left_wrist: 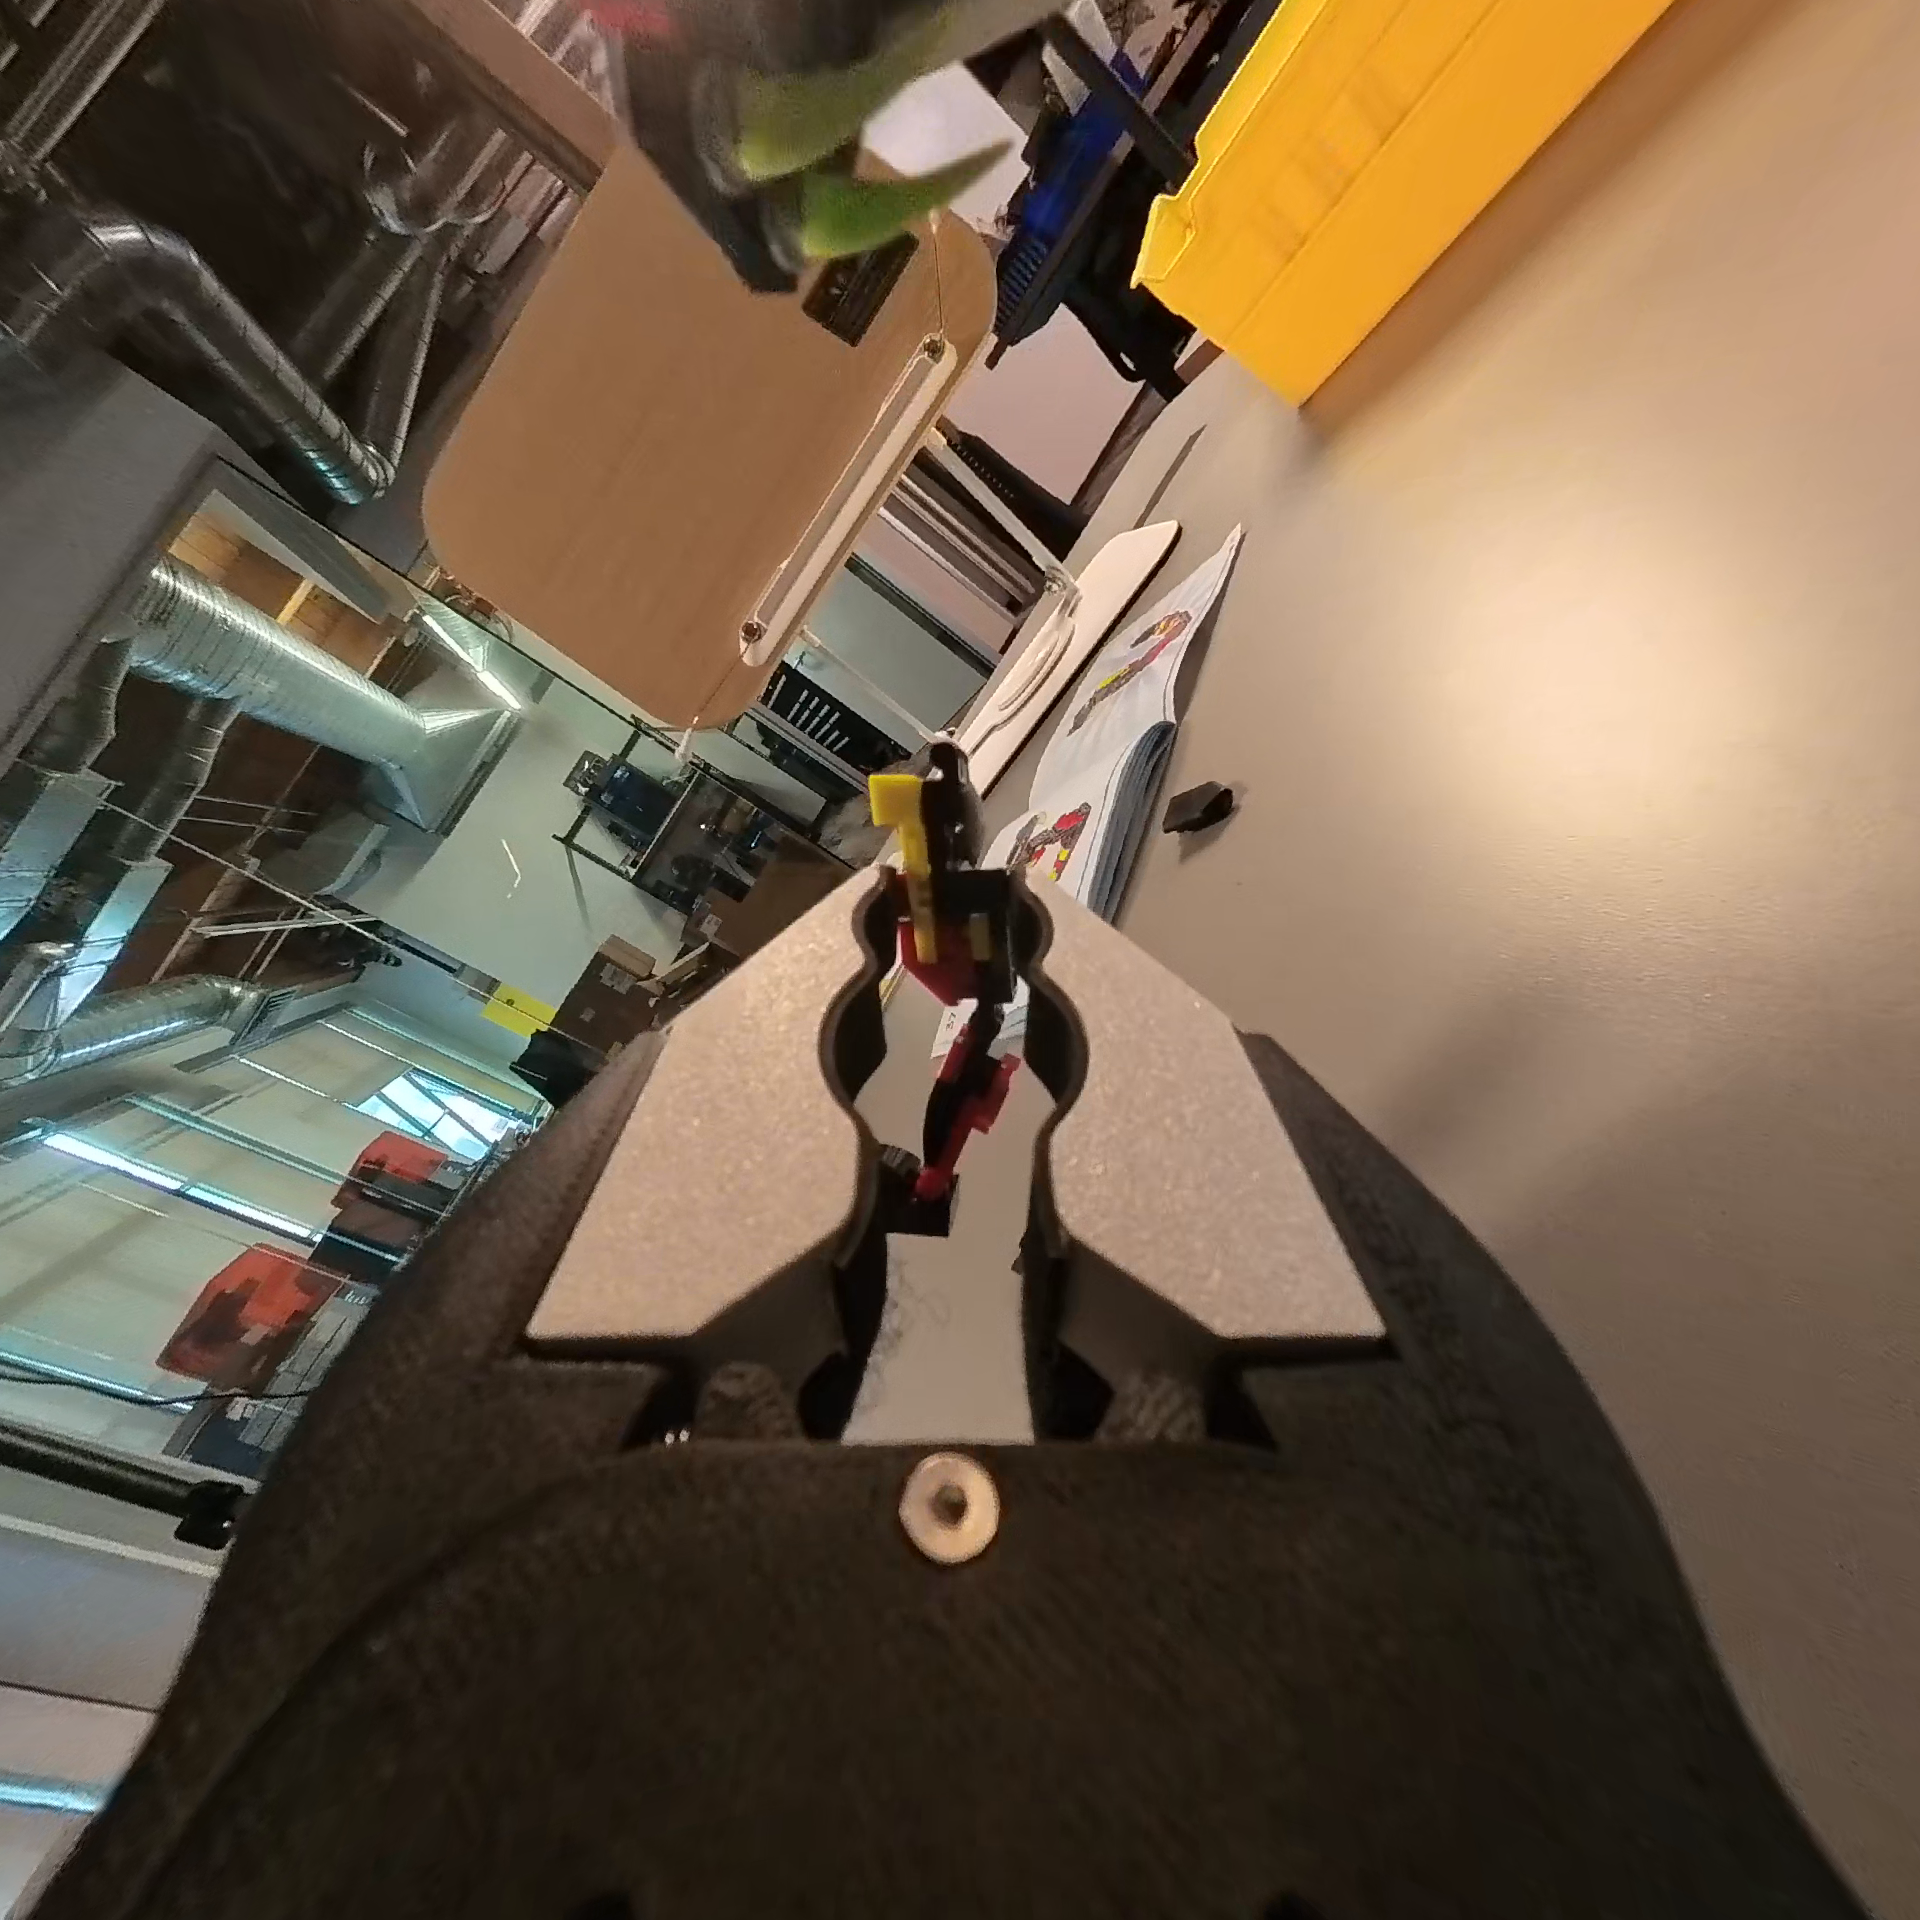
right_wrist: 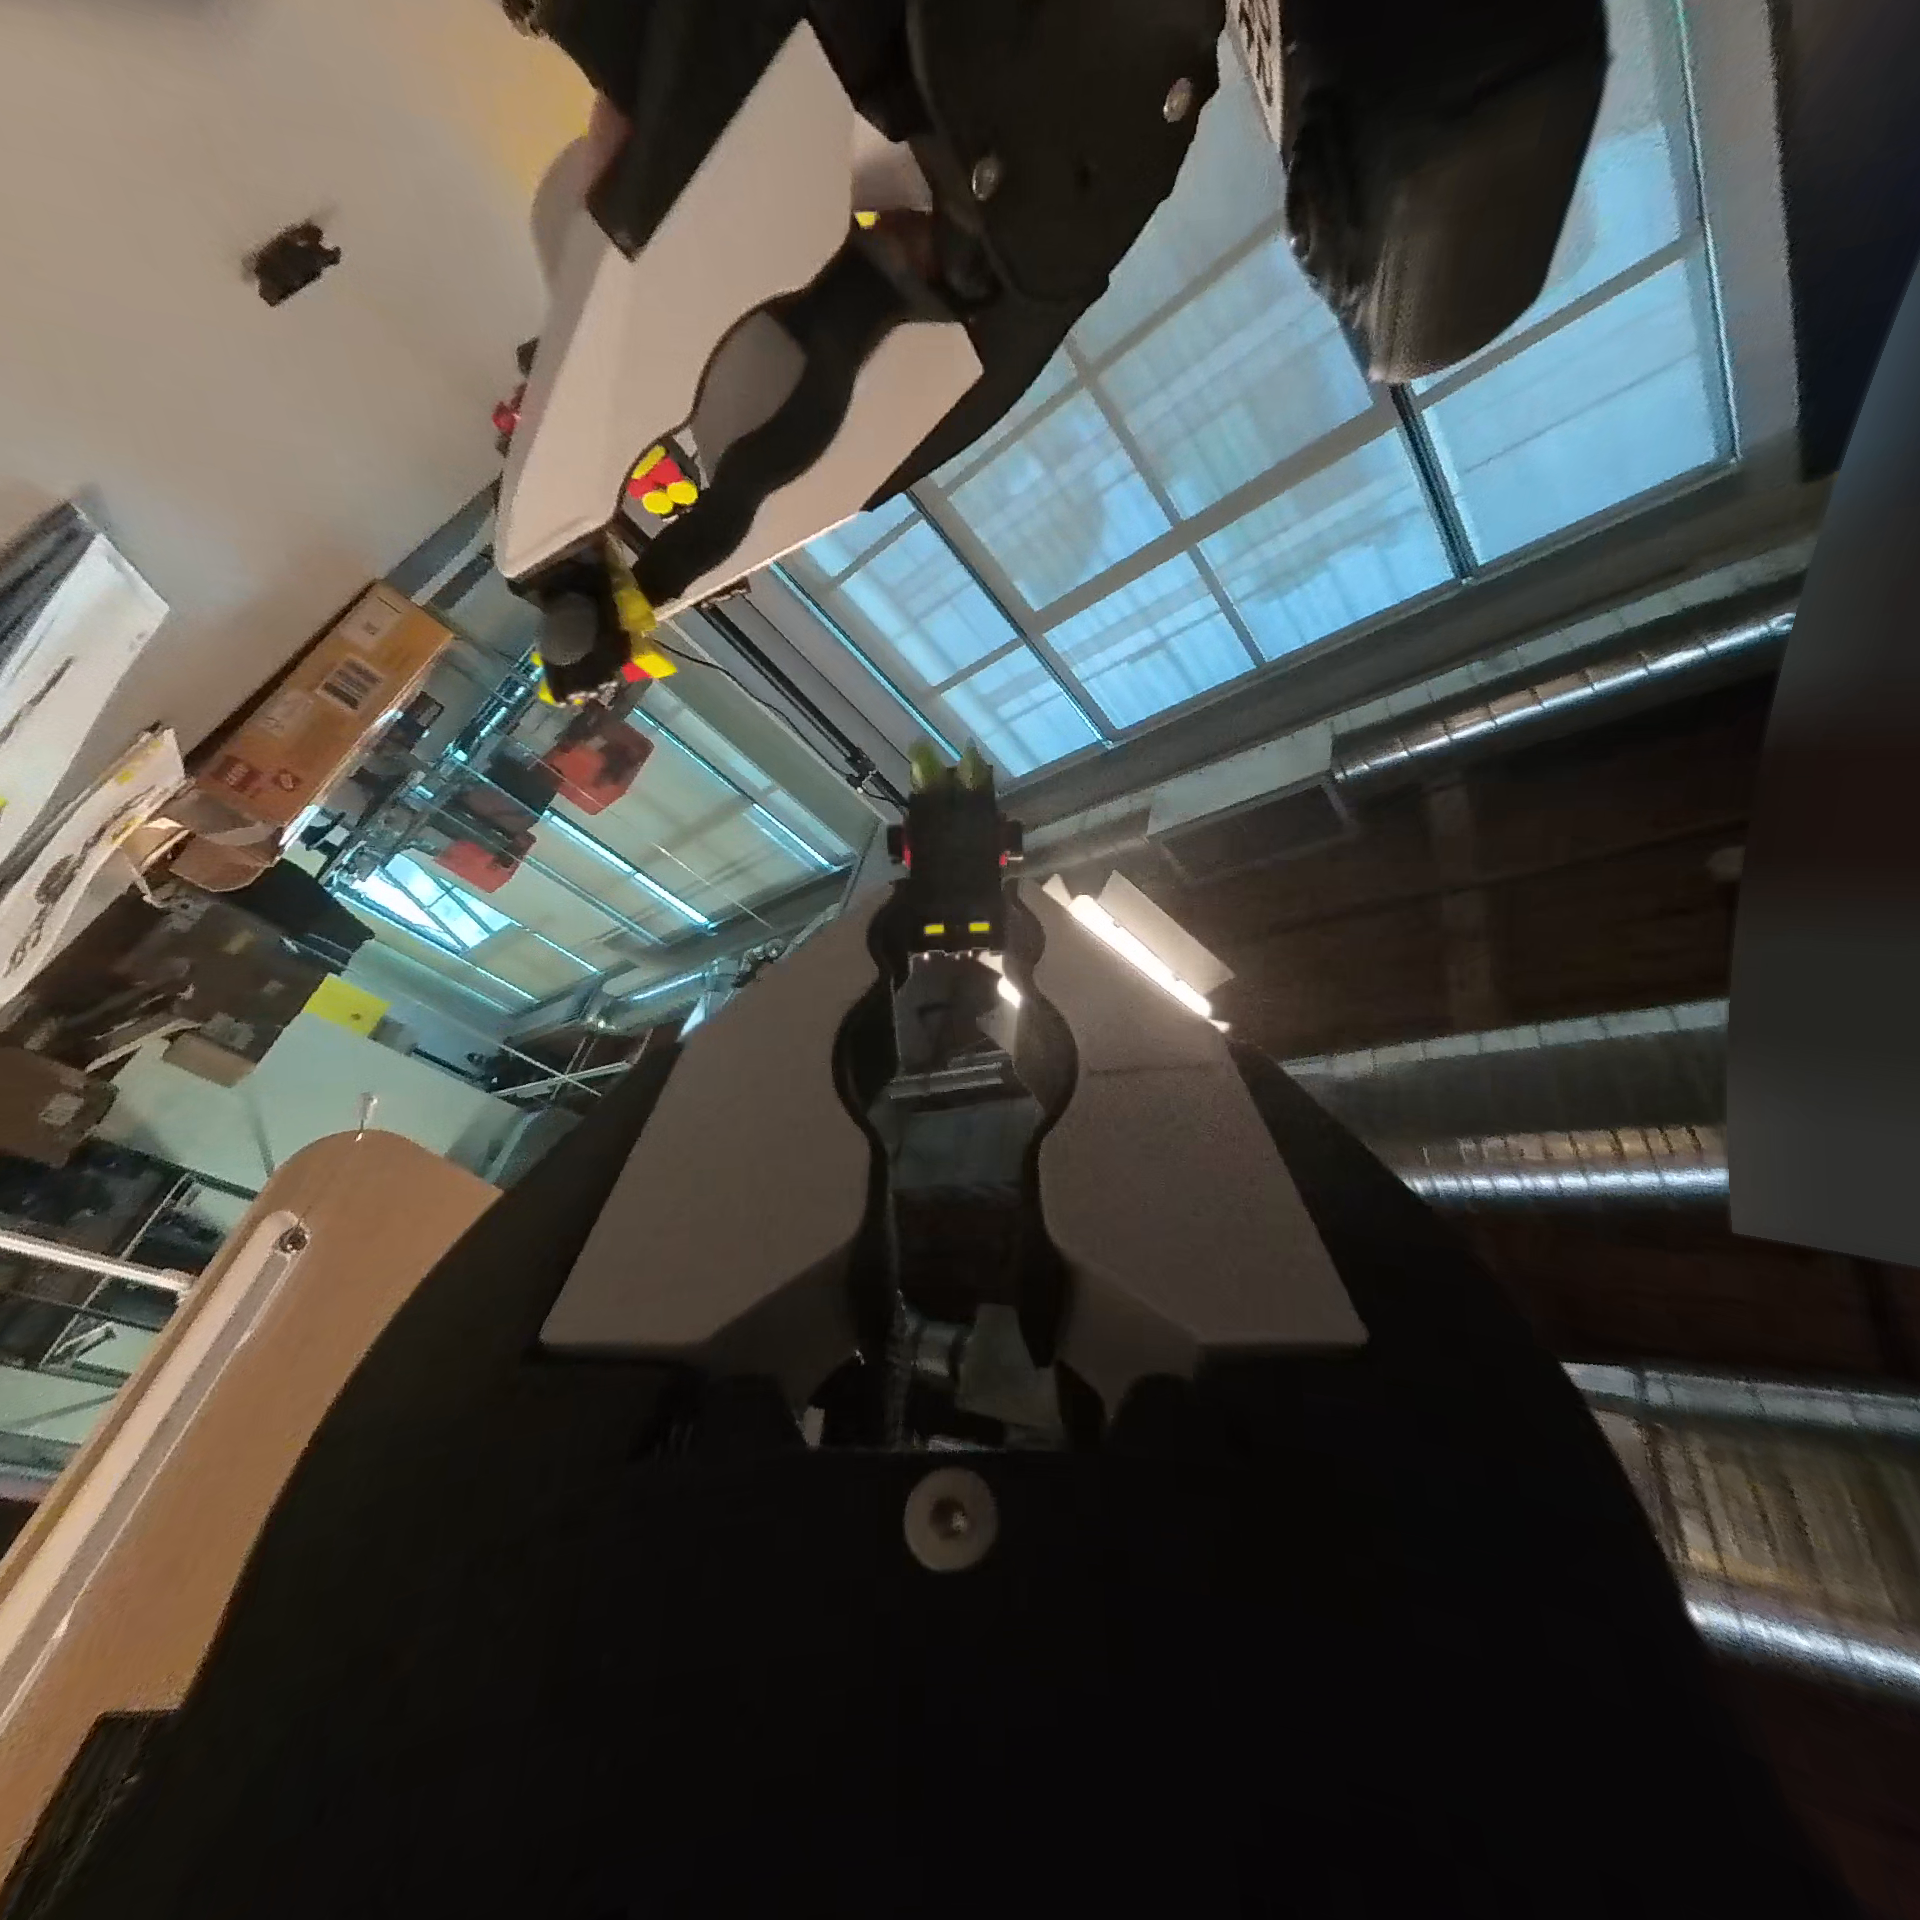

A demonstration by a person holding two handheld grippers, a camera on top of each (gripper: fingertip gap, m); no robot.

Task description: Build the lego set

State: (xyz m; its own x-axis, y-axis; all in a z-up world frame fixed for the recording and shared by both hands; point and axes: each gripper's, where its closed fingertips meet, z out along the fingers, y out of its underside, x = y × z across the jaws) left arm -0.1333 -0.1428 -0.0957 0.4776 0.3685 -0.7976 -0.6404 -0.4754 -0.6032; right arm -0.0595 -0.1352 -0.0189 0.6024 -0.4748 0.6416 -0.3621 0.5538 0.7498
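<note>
Left gripper (left_wrist: 951, 914) is clamped on a red, black and yellow lego sub-build (left_wrist: 951, 925), pinched right at the fingertips with a jointed red limb dangling back between the fingers toward 6 o'clock. Right gripper (right_wrist: 951, 940) is closed on a small black lego chunk (right_wrist: 951, 873) with green tips and yellow marks, poking out at 12 o'clock. Both pieces are up in the air and well apart, so my guess is the next step is mating them.

What worries me: both grips are only on the edges of the parts. Push the two together off-axis and either one could pivot in the jaws or pop out. That dangling limb looks like it hinges, so it may swing or snag. Both views are tilted hard too, so lining up studs won't be easy.

Table (left_wrist: 1558, 935) is plain grey and smooth, so a dropped brick would likely skitter. On it, from the left wrist view: an open instruction booklet (left_wrist: 1132, 748) at 1 o'clock, a loose black piece (left_wrist: 1200, 805) just beside it, and a yellow bin (left_wrist: 1382, 197) farther up. Room looks like a workshop, with silver ducts (left_wrist: 260, 675) and big windows (right_wrist: 1247, 468).
</note>
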